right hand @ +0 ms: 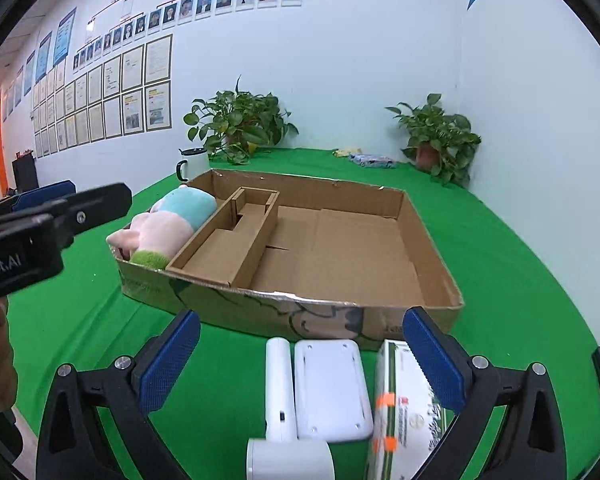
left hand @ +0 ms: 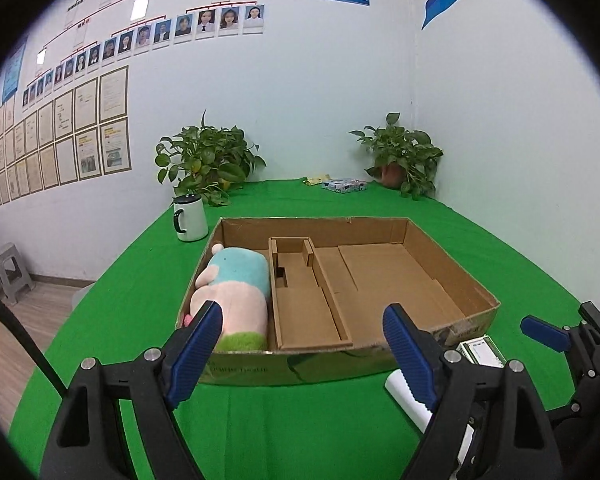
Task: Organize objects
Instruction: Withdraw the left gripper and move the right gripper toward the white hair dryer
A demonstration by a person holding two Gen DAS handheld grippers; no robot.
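Observation:
A shallow cardboard tray (left hand: 452,264) (right hand: 428,264) with dividers lies on the green table. A pastel plush toy (left hand: 236,292) (right hand: 168,224) lies in its left compartment. My left gripper (left hand: 304,344) is open over the tray's near edge, with nothing between its fingers. My right gripper (right hand: 300,364) is open above three items in front of the tray: a white hair dryer (right hand: 280,392) (left hand: 408,400), a white flat device (right hand: 330,388) and a white-and-green box (right hand: 404,404) (left hand: 482,352). The right gripper's fingers (left hand: 544,332) show at the right of the left wrist view.
A white mug (left hand: 190,220) (right hand: 194,164) stands left of the tray's far corner. Two potted plants (left hand: 208,160) (left hand: 400,156) sit at the back, with small packets (left hand: 344,185) between them. The left gripper's body (right hand: 52,220) juts in from the left. Stools (left hand: 4,272) stand on the floor.

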